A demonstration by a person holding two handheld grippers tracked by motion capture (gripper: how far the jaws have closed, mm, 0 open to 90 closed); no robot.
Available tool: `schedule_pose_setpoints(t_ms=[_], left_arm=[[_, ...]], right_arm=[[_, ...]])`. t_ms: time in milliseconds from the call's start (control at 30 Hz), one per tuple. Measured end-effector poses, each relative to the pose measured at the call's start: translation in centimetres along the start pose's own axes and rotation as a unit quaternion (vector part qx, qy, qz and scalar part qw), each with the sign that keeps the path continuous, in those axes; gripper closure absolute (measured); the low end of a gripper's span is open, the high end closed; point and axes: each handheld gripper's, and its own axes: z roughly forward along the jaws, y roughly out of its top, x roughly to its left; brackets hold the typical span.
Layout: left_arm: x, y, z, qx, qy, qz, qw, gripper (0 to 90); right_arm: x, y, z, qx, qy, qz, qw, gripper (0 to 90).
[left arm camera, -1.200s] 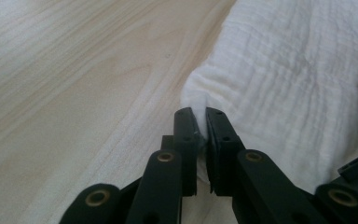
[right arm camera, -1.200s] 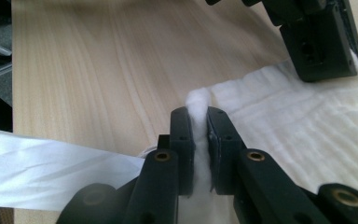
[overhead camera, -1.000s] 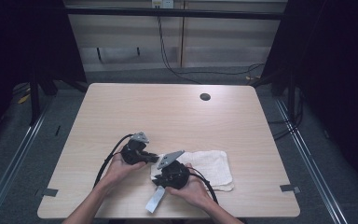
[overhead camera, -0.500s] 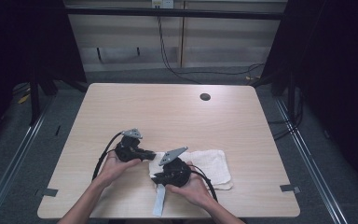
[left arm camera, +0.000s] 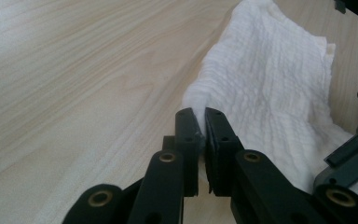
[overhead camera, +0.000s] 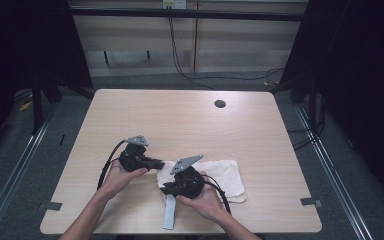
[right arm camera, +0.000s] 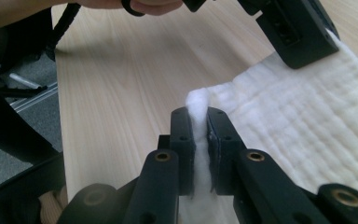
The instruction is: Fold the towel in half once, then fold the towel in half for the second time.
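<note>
A white textured towel (overhead camera: 222, 176) lies on the wooden table (overhead camera: 180, 125), right of centre near the front. My left gripper (overhead camera: 161, 163) reaches in from the left, and its jaws are shut on the towel's near-left corner (left arm camera: 196, 100), which is drawn up into a peak. My right gripper (overhead camera: 164, 189) sits just in front of it, pointing left, shut on a pinched fold of the towel's edge (right arm camera: 198, 105). The towel (right arm camera: 307, 126) spreads flat to the right of that fold. In the right gripper view the left gripper's black body (right arm camera: 293, 28) hangs over the cloth.
A pale grey strip (overhead camera: 170, 214) lies on the table by the front edge, under the right hand. A dark round hole (overhead camera: 220, 104) is at the far right of the tabletop. Grey tape marks (overhead camera: 311, 202) sit near the front corners. Cables trail from both grippers.
My left gripper has shifted a little to the left and upward with the towel's corner in it. The right gripper has stayed where it was.
</note>
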Motion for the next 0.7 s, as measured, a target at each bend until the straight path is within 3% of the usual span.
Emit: schedule_pose_setpoints(t_ms=[167, 300, 367, 500, 567, 700], left_arm=[[0.0, -0.2, -0.3, -0.006, 0.007, -0.004, 0.9999, 84.9], [-0.2, -0.1, -1.0, -0.001, 0.012, 0.005, 0.9999, 84.9], [-0.1, 0.0, -1.3, -0.011, 0.008, -0.001, 0.9999, 84.9], [-0.1, -0.1, -0.9, 0.005, 0.014, -0.005, 0.9999, 84.6], [0.1, -0.2, -0.8, -0.005, 0.008, -0.017, 0.9998, 84.2], [-0.2, -0.1, -1.3, 0.001, 0.014, -0.004, 0.9999, 84.4]], right_arm=[[0.4, 0.5, 0.4, -0.002, 0.001, -0.005, 1.0000, 82.4], [0.2, 0.7, 0.2, -0.003, 0.009, -0.010, 0.9999, 82.4], [0.2, 0.8, 0.1, -0.007, 0.016, -0.001, 0.9999, 82.4], [0.3, 1.1, 0.2, -0.009, 0.017, -0.009, 0.9998, 82.4], [0.3, 1.3, 0.1, -0.012, 0.019, -0.010, 0.9997, 82.4], [0.2, 1.3, -0.1, -0.015, 0.020, -0.007, 0.9997, 82.4]])
